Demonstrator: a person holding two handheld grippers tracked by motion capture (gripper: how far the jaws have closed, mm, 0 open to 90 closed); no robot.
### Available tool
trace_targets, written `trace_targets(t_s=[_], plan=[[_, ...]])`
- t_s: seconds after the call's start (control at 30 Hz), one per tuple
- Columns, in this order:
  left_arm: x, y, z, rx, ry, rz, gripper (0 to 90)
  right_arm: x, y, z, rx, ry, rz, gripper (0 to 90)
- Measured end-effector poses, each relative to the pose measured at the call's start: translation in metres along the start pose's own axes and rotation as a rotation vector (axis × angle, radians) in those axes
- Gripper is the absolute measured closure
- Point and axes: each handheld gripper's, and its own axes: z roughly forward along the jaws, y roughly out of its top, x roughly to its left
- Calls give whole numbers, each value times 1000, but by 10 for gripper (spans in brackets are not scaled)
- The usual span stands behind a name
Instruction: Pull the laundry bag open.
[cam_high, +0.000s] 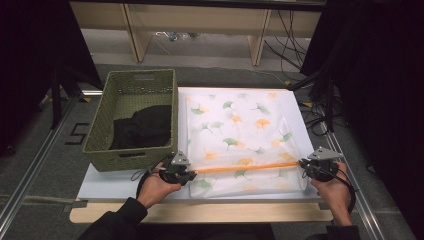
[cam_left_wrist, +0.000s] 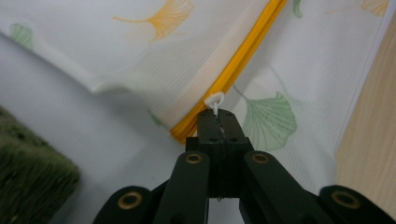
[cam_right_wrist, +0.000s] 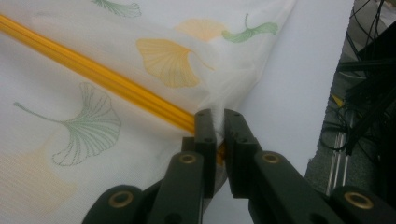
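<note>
Left gripper (cam_high: 194, 174) pinches zipper pull (cam_left_wrist: 215, 99), right gripper (cam_high: 303, 165) clamps mesh bag (cam_high: 240, 135) corner beside basket (cam_high: 135, 117); keep zipper (cam_high: 245, 167) taut, pull straight.

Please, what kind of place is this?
Probably a lab or recording workspace, not a home: a white board lies between metal rails, loose cables trail over the floor, and dark curtains hang at both sides.

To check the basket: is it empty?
No, the basket holds a black cloth in the high view.
</note>
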Motion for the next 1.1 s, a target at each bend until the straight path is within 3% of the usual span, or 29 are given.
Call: trace_targets(t_s=[0.13, 0.17, 0.2, 0.23, 0.37, 0.47, 0.5, 0.53, 0.57, 0.63, 0.67, 0.77, 0.8, 0.83, 0.9, 0.97, 1.0, 1.03, 1.1], plan=[[3, -6, -6, 6, 9, -12, 900, 1, -1, 3, 1, 13, 10, 857], [6, -7, -8, 13, 12, 4, 900, 1, -1, 3, 4, 16, 17, 857], [5, -8, -7, 3, 12, -30, 900, 1, -1, 3, 4, 16, 17, 857], [6, -7, -7, 5, 8, -14, 900, 2, -1, 3, 19, 24, 26, 855], [7, -7, -6, 13, -3, -8, 900, 0, -2, 5, 10, 27, -13, 825], [7, -7, -6, 10, -11, -16, 897, 2, -2, 5, 29, 5, 44, 722], [7, -6, -6, 7, -11, -19, 865, 0, -3, 7, 3, 11, 36, 604], [7, -6, -6, 5, -6, -15, 798, 3, -1, 6, -14, 1, 88, 554], [6, -6, -6, 9, 10, -26, 798, 3, -1, 6, -14, 1, 88, 554], [1, -5, -5, 22, 5, -30, 688, 2, 2, 4, -41, -46, 37, 492], [-4, -3, -5, 22, 5, -21, 580, 8, 7, 0, -76, -67, 41, 481], [-11, -1, -5, 21, 29, -10, 467, 14, 12, -1, -78, -62, 38, 468], [-15, 0, -6, 20, 34, 4, 467, 16, 14, -1, -87, -52, 17, 465], [-18, 1, -7, 18, 30, 11, 434, 23, 20, 1, -134, 6, 0, 466], [-21, 2, -10, 6, 28, 17, 420, 29, 22, 0, -135, 20, 10, 466], [-24, 2, -12, 5, 39, 28, 392, 36, 28, 4, -164, 74, -70, 475], [-25, 2, -12, 7, 43, 24, 391, 43, 32, 6, -166, 104, -84, 474], [-27, 2, -14, 10, 44, 29, 378, 53, 39, 12, -160, 153, -129, 471], [-31, 2, -17, 6, 54, 39, 377, 57, 42, 14, -156, 167, -152, 469]])
